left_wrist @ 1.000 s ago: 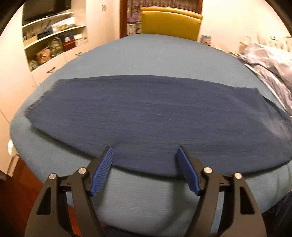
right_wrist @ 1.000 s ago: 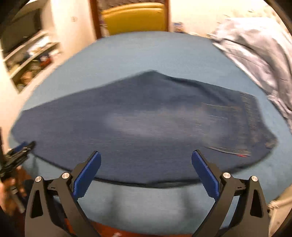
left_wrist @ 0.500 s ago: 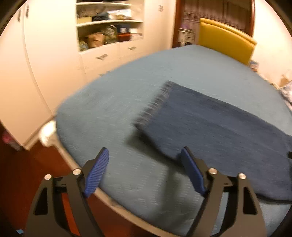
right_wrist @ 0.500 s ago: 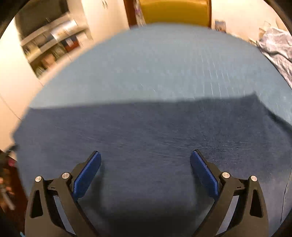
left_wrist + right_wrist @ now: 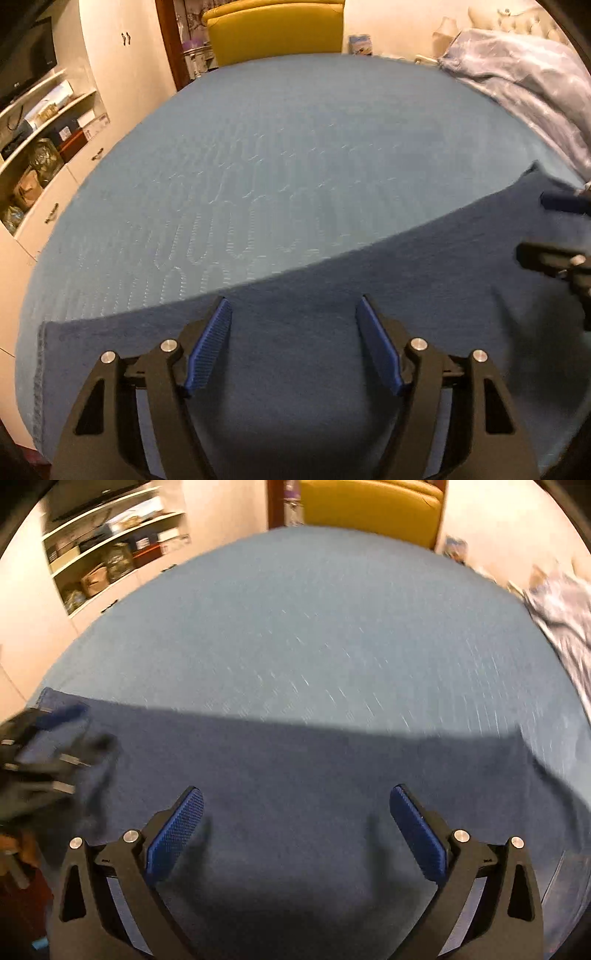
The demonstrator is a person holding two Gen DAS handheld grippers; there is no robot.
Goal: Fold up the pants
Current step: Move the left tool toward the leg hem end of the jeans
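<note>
Dark blue jeans (image 5: 332, 295) lie flat in a long strip across the near part of the blue bed; they also show in the right wrist view (image 5: 314, 768). My left gripper (image 5: 293, 325) is open, low over the leg end near the frayed hem (image 5: 38, 354). My right gripper (image 5: 295, 812) is open, low over the middle of the jeans. The right gripper shows blurred at the right edge of the left wrist view (image 5: 561, 236). The left gripper shows blurred at the left of the right wrist view (image 5: 48, 746).
The blue bedspread (image 5: 295, 147) spreads beyond the jeans. A yellow chair (image 5: 275, 31) stands at the far edge. A crumpled grey-lilac quilt (image 5: 524, 81) lies at the right. White shelves and cupboards (image 5: 40, 140) line the left wall.
Both grippers have moved forward and down over the jeans. The left gripper swung back from the hem corner to face across the bed. Both stay open.
</note>
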